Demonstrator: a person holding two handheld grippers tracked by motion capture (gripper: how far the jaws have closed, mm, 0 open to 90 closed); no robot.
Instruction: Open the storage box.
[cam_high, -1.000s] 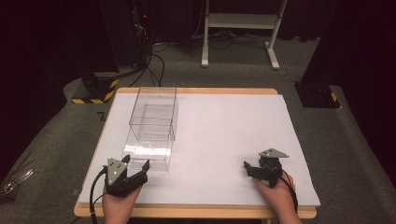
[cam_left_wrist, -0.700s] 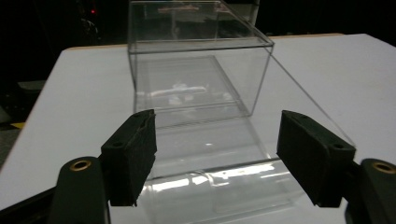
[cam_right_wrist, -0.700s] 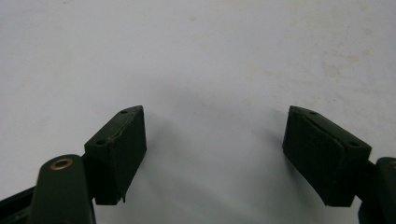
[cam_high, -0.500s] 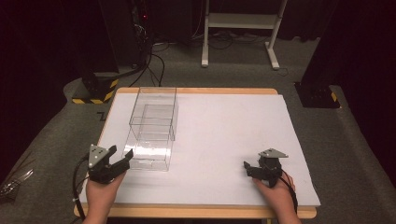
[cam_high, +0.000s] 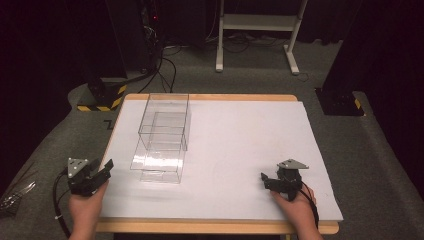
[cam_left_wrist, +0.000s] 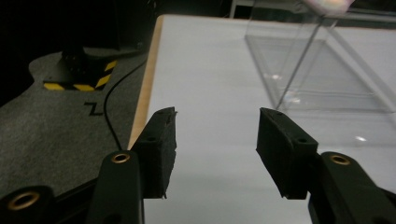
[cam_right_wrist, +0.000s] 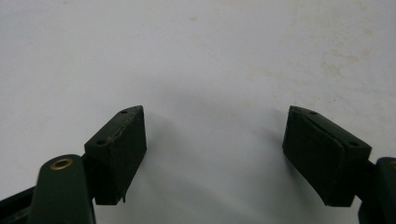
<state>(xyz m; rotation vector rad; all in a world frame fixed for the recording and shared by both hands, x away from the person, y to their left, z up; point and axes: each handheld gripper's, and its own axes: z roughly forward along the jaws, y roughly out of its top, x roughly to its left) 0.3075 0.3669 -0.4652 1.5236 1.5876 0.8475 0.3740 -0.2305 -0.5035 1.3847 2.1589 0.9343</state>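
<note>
The clear box (cam_high: 162, 135) stands on the left half of the white table (cam_high: 240, 140), at about ten o'clock from the table's middle, with its long side running from six towards twelve. It looks like one see-through box with a smaller one inside or against it, though I cannot tell which.

The left gripper (cam_high: 106, 167) sits at the table's left edge, with the box's near corner at about two o'clock from it and close by but apart. In the left gripper view the box (cam_left_wrist: 317, 70) lies ahead at one o'clock. The left gripper (cam_left_wrist: 215, 135) has just been narrowing its jaws, which now stand a moderate gap apart with nothing between them.

The right gripper (cam_high: 265, 181) rests at about four o'clock from the table's middle, well apart from the box. In the right gripper view its jaws stand wide over bare table (cam_right_wrist: 215, 56), and the right gripper (cam_right_wrist: 215, 140) holds nothing.

The likely trouble is the box itself. Its walls are thin, smooth and hard to see, so a jaw could strike the near corner instead of straddling a wall, and the light box would then skid or tip. If the narrowed gap misses the wall, the box gets shoved away. A pinch on only one wall may also let it swing or slip.
</note>
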